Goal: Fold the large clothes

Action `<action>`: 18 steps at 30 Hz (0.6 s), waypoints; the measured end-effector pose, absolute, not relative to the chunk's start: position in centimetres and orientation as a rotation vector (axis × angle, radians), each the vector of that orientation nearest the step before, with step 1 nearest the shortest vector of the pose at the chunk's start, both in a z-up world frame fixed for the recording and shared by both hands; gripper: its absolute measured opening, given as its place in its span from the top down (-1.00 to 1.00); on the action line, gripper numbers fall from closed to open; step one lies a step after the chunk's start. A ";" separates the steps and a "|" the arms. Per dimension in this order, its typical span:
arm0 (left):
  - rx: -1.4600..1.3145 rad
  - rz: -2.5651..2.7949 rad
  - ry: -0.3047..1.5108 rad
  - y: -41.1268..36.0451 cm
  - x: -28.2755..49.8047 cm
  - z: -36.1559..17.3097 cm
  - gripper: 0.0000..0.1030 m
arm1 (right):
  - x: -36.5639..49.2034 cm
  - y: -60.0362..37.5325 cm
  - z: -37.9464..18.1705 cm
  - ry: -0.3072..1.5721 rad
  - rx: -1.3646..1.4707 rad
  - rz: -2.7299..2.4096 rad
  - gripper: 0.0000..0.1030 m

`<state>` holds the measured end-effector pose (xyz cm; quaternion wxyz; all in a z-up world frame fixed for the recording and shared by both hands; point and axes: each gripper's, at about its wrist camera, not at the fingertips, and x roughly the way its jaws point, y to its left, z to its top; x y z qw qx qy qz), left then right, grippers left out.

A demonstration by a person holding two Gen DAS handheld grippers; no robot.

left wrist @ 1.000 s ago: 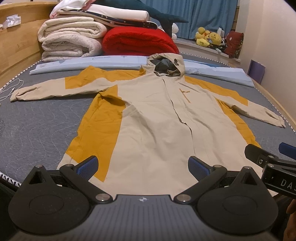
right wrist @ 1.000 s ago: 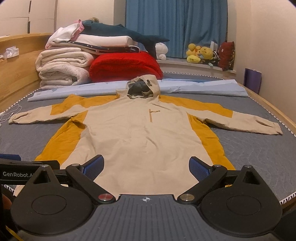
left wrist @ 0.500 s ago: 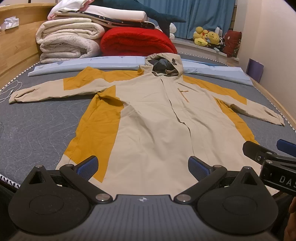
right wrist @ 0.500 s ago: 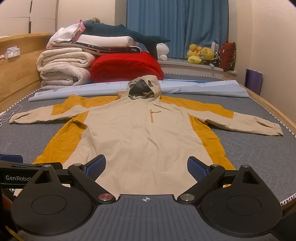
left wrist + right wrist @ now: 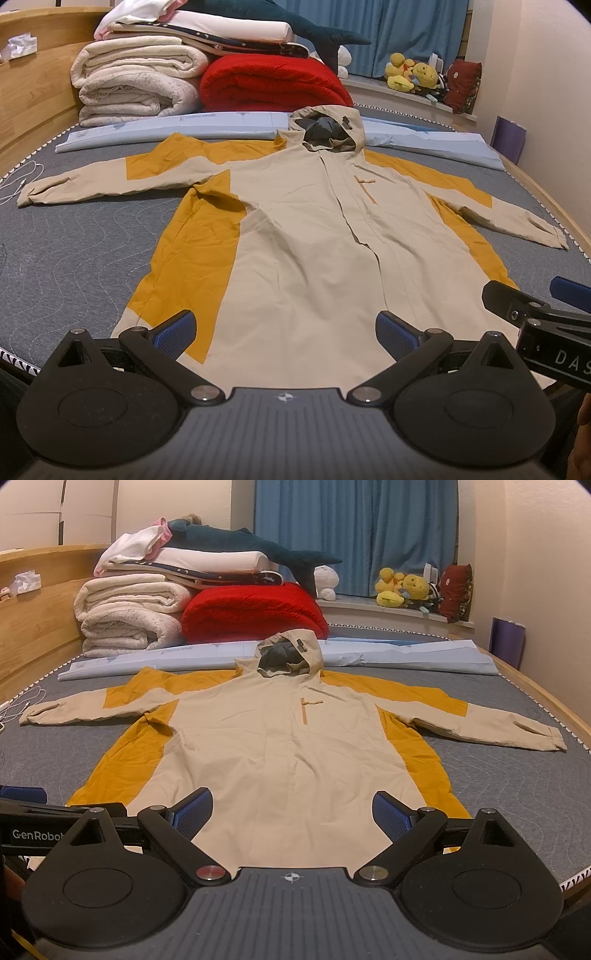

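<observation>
Lying flat, front up on the bed (image 5: 517, 775): beige-and-mustard hooded jacket (image 5: 288, 746), sleeves spread wide. Left hand-held gripper (image 5: 286, 330) and right hand-held gripper (image 5: 291, 812) hover at its hem, both spread apart, holding nothing.

Bare grey mattress (image 5: 517, 775) either side of the jacket (image 5: 280, 760) (stacked blankets (image 5: 129, 616) well beyond the hood).

The left gripper (image 5: 285, 330) has black linkage arms, round black discs, silver pivot screws and blue ribbed pads (image 5: 176, 331); the right gripper (image 5: 292, 810) looks the same; white lettering, perhaps "GenRobot", marks one side bar.
</observation>
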<state>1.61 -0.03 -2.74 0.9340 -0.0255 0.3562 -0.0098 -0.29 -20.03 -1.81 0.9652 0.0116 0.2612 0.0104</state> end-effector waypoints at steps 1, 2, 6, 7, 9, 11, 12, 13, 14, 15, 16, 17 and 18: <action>-0.052 -0.020 0.729 0.0 1.6 -2.7 -1.00 | -0.3 -20.0 -1.8 0.528 0.023 0.021 -0.81; -0.052 -0.020 0.729 0.0 1.6 -2.7 -1.00 | -0.3 -20.0 -1.8 0.528 0.024 0.022 -0.81; -0.052 -0.020 0.729 0.0 1.6 -2.7 -1.00 | -0.3 -20.0 -1.8 0.529 0.024 0.021 -0.81; -0.052 -0.020 0.729 0.0 1.6 -2.8 -1.00 | -0.3 -20.0 -1.8 0.529 0.024 0.021 -0.81; -0.055 -0.020 0.731 -0.1 1.6 -2.8 -1.00 | -0.3 -20.0 -1.8 0.529 0.024 0.021 -0.81; -0.056 -0.020 0.732 -0.2 1.6 -2.7 -1.00 | -0.3 -20.0 -1.8 0.529 0.024 0.022 -0.81; -0.056 -0.020 0.732 -0.2 1.6 -2.7 -1.00 | -0.3 -20.0 -1.8 0.530 0.024 0.022 -0.81; -0.057 -0.020 0.732 -0.3 1.6 -2.7 -1.00 | -0.3 -20.0 -1.8 0.530 0.024 0.021 -0.81; -0.058 -0.020 0.732 -0.3 1.6 -2.7 -1.00 | -0.3 -20.0 -1.8 0.530 0.023 0.022 -0.81; -0.057 -0.020 0.733 -0.3 1.6 -2.7 -1.00 | -0.3 -20.0 -1.8 0.530 0.023 0.022 -0.81; -0.057 -0.019 0.733 -0.4 1.7 -2.7 -1.00 | -0.3 -20.0 -1.8 0.530 0.024 0.022 -0.81; -0.058 -0.020 0.733 -0.3 1.7 -2.7 -1.00 | -0.3 -20.0 -1.8 0.530 0.024 0.022 -0.80; -0.060 -0.022 0.733 -0.3 1.7 -2.7 -1.00 | -0.3 -20.0 -1.8 0.530 0.024 0.021 -0.79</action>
